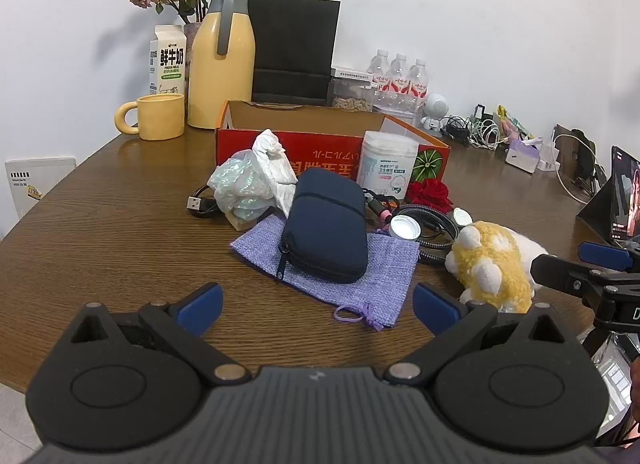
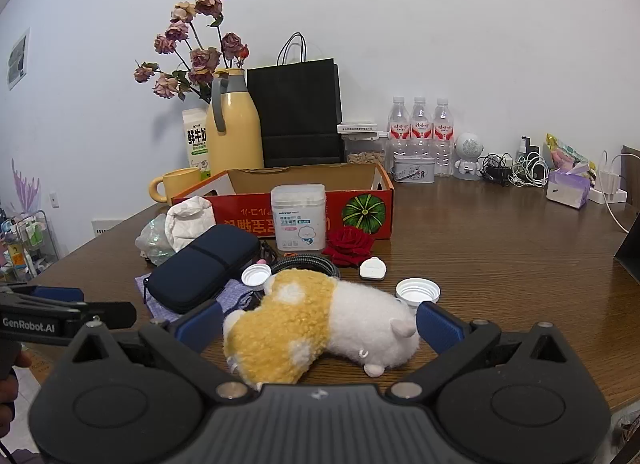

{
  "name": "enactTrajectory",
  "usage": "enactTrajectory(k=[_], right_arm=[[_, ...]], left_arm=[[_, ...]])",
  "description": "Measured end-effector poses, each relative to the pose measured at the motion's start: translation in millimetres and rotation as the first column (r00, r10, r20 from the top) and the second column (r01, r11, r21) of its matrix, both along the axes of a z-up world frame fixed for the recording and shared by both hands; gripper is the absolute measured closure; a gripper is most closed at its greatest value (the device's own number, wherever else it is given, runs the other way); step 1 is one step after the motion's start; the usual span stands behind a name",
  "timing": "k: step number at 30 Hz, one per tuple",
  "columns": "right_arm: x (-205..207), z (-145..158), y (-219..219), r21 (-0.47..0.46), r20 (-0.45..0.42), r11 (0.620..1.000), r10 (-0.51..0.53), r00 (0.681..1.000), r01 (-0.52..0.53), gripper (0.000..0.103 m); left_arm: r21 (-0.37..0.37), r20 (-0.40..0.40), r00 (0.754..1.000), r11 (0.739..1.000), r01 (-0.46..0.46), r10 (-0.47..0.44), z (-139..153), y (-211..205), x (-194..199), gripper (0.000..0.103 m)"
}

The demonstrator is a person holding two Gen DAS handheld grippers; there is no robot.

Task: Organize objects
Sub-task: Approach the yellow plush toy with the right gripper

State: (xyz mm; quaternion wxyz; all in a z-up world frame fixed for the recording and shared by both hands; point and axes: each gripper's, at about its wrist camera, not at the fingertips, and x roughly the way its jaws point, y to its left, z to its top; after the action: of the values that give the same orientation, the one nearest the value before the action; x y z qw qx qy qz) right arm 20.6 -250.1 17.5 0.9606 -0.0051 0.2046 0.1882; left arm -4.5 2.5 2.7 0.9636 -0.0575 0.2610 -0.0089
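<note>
White wall behind, brown wood-grain worktop (image 1: 100, 223) in front of us, and it is crowded. At the back we see a yellow jug (image 1: 221, 59), a milk carton (image 1: 168, 59), a yellow mug (image 1: 156, 116), a black paper bag (image 1: 294, 49) and three water bottles (image 2: 420, 127). An open red cardboard box (image 1: 320, 151) sits mid-worktop, with a white cotton-swab tub (image 1: 387, 165) just in front of it.

Our left hand-held gripper (image 1: 318, 306) hangs low over the near edge, blue pads spread wide and gripping nothing. Ahead of it lies a navy zip case (image 1: 326, 225), resting on a lilac cloth pouch (image 1: 340, 268). Crumpled white plastic bags (image 1: 256, 175) sit to the left of the case, with a black USB cable (image 1: 200, 203) beside them. A red rose (image 2: 350, 246) lies close to the tub, and a coiled braided cable (image 1: 430, 219) curls nearby.

Over on the right, our right hand-held gripper (image 2: 318, 324) is spread too, and the yellow-and-white plush toy (image 2: 316, 322) lies on the worktop between its pads; the left pad looks close to the plush, but we cannot tell whether it touches. Two white bottle caps (image 2: 418, 292) lie just beyond the toy, and a small white plug-like piece (image 2: 372, 268) sits near the rose
</note>
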Motion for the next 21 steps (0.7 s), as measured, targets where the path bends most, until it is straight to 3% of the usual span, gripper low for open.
enactTrajectory(k=[21], right_arm=[[-1.0,-0.5,1.0,0.0,0.003,1.0,0.0,1.0,0.0,0.0]], left_arm=[[-0.002,0.008,1.0,1.0,-0.002,0.002,1.0,1.1,-3.2,0.0]])
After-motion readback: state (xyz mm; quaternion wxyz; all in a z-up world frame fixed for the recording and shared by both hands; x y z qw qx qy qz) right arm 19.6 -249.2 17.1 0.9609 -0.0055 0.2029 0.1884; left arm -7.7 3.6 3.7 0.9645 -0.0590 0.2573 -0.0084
